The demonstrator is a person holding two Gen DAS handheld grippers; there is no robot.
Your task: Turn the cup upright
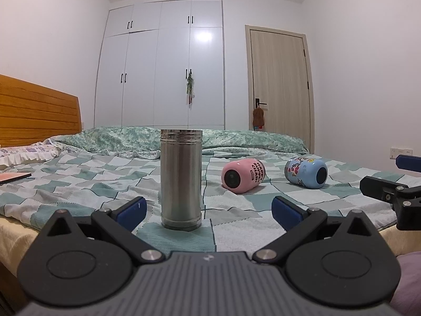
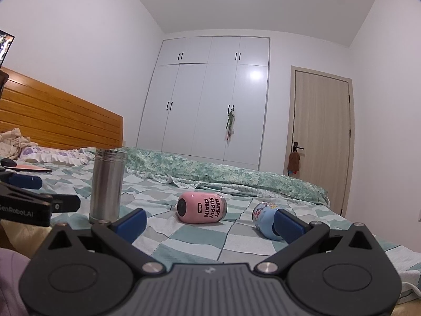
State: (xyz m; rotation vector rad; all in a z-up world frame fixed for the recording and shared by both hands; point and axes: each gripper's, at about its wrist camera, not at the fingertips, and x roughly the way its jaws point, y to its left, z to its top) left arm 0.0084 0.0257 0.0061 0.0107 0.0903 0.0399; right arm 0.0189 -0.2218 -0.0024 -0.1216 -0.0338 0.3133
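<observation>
A steel cup [image 1: 181, 179] stands upright on the checked bedspread, just ahead of my open left gripper [image 1: 208, 213], between its fingers but apart from them. It also shows in the right wrist view [image 2: 106, 187]. A pink cup [image 1: 242, 175] lies on its side to the right, base toward me; it shows in the right wrist view [image 2: 201, 206] too. A blue cartoon cup [image 1: 306, 175] lies on its side further right. My right gripper [image 2: 209, 222] is open and empty, its right finger in front of the blue cup [image 2: 264, 220].
The bed [image 1: 79, 184] has a folded green quilt [image 1: 236, 138] at the far side and a wooden headboard [image 1: 34, 110] on the left. A flat red book [image 1: 13, 177] lies at the left. White wardrobe [image 1: 163, 65] and door [image 1: 279, 79] stand behind.
</observation>
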